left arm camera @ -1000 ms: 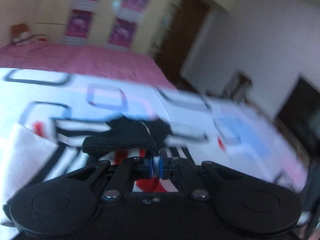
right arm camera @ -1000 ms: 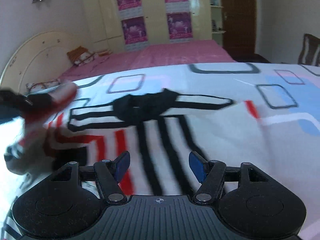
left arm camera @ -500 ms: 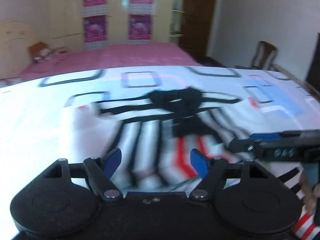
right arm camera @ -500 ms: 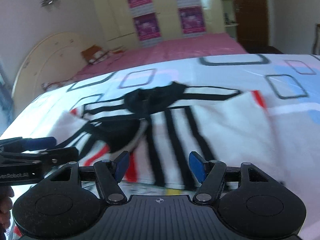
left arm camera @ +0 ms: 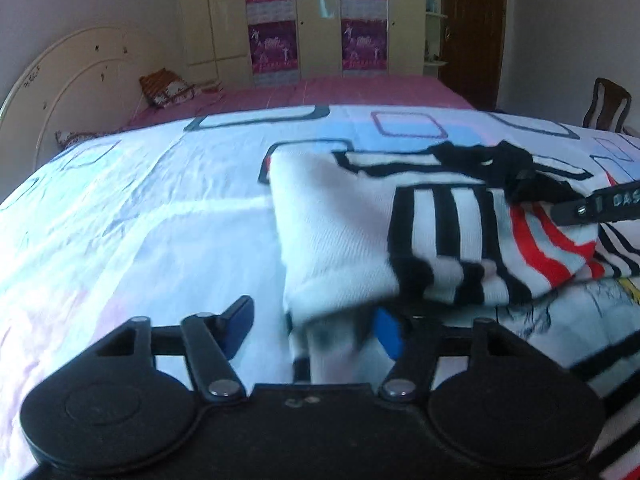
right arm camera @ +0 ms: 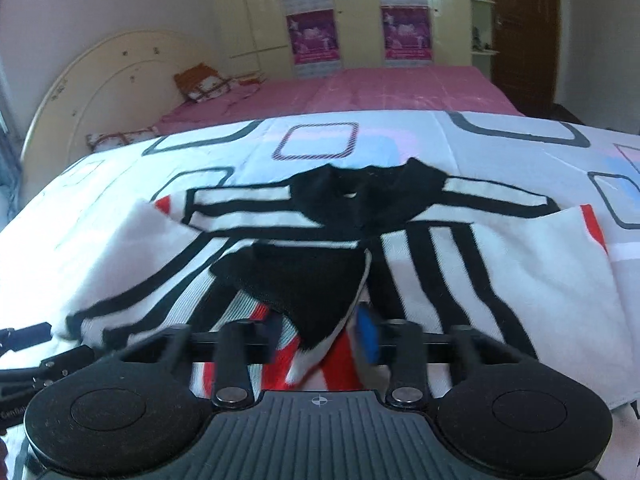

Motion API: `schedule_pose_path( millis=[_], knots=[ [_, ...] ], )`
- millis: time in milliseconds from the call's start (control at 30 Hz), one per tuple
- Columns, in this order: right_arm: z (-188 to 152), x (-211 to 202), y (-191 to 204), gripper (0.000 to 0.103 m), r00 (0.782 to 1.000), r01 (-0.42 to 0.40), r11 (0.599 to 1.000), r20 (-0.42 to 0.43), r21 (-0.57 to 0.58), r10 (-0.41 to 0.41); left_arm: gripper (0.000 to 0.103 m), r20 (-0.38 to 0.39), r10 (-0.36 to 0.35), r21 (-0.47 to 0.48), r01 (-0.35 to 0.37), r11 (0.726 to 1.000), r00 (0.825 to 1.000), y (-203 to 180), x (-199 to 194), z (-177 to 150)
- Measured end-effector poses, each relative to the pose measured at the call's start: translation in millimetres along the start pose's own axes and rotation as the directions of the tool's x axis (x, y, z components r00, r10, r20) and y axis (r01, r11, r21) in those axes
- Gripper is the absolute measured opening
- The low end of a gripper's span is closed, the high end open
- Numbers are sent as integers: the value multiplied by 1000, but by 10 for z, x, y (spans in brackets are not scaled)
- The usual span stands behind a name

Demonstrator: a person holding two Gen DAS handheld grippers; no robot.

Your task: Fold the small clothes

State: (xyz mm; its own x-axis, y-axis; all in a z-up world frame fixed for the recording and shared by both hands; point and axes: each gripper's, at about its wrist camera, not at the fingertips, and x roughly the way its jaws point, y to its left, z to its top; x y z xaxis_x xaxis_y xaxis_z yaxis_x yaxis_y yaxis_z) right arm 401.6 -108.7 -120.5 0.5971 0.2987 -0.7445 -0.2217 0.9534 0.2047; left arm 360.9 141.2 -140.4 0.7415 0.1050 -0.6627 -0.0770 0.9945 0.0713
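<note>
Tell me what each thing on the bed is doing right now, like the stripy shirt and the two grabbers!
White shirt with black and red stripes: lying on the bed, partly folded, one edge lifted.
Black collar of the shirt: flat, at the far end.
Left hand-held gripper: jaws closing, shirt edge between them.
Right hand-held gripper: jaws closing, a black-and-white flap of the shirt between them.
White bedsheet with square outlines: spread out, wrinkled.

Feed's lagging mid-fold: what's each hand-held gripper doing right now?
Left hand-held gripper: closing, white, black-and-red-striped cotton shirt edge between jaws.
Right hand-held gripper: closing on shirt's black fold.
</note>
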Motion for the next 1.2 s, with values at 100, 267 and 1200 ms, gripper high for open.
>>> schedule_pose_path(
  millis=[100,267,1200],
  knots=[
    [108,-162,-122,6,997,34,999,68,26,-36,31,-9,18,13,-18,1000,1000,17,130,19],
    [83,-217,-505,6,992,114,991,49,64,-117,24,4,19,107,-20,994,1000,-86,119,-58],
    [2,-126,-1026,24,997,80,975,-20,207,-77,48,-64,-187,-312,158,937,980,382,700,667]
  ],
)
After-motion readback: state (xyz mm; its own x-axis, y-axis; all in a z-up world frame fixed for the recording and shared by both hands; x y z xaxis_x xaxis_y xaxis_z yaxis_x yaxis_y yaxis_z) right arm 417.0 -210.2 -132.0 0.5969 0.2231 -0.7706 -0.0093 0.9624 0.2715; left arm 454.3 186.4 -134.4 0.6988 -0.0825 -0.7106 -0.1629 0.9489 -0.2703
